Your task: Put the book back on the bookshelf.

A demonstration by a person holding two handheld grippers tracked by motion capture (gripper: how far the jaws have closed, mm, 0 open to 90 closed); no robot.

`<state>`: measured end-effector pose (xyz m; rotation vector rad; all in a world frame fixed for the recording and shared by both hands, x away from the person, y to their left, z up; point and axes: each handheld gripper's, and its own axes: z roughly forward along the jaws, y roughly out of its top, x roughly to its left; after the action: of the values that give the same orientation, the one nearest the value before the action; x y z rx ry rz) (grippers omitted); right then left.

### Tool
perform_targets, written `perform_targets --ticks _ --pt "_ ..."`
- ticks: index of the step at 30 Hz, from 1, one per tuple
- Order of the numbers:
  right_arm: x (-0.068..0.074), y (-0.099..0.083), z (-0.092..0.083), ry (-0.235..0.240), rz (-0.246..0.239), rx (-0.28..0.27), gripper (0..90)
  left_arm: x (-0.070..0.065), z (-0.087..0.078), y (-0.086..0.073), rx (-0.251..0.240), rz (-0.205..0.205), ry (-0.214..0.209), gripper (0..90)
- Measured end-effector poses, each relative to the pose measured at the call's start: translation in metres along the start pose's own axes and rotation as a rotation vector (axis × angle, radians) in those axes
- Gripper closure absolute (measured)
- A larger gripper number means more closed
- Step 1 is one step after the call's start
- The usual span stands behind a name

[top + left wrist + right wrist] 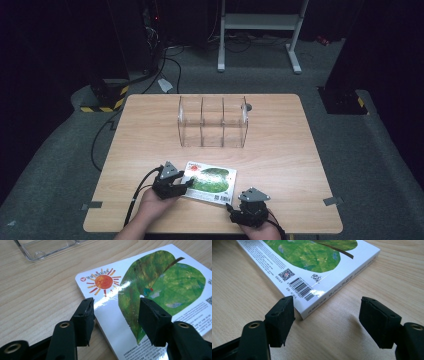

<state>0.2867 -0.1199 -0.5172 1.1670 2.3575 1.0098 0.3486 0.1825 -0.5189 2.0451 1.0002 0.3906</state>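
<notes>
With both grippers sitting at the near edge of the table (150,125), I see most of the risk on my right side: the right gripper (327,315) has its jaws spread wide and holds nothing, and the book's (312,267) near corner, the one by the barcode, pokes just inside its left jaw while the other jaw hangs over bare wood. If I close from here I judge the pads would catch only that corner and pivot or shove the book rather than grip it. The left gripper (116,315) is also open, one jaw beside the book's edge and the other above the cover, neither pressing as far as I can tell; closing there could scrape the glossy face, which looks slick enough to slip. Since the book lies flat on the wood, a jaw has little room to get beneath it, so a lift may fail. It is a thin, square board book, white-edged, with a large green leaf, a brown stem, an orange sun in one corner, and small print. Farther off stands a clear rack (213,121) with three slots, well apart from the book; a tilted carry could clip its walls.
</notes>
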Motion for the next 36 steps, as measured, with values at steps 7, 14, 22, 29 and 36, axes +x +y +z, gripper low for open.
perform_targets --ticks 7,14,22,29,36 --pt "-0.002 0.007 0.007 0.01 0.009 0.005 33.0 0.003 -0.005 -0.005 0.003 -0.015 -0.002 45.5" --pt "0.004 0.017 0.02 0.036 -0.026 0.021 40.9 0.007 -0.012 -0.013 0.002 -0.051 -0.007 44.0" --pt "0.011 0.024 0.027 0.05 -0.047 0.029 40.9 0.015 -0.021 -0.019 0.004 -0.081 0.008 43.8" --pt "0.016 0.028 0.032 0.062 -0.064 0.028 40.7 0.019 -0.023 -0.023 -0.001 -0.127 -0.002 43.1" --pt "0.018 0.028 0.033 0.07 -0.063 0.024 38.6 0.015 -0.022 -0.023 -0.007 -0.13 0.012 42.3"
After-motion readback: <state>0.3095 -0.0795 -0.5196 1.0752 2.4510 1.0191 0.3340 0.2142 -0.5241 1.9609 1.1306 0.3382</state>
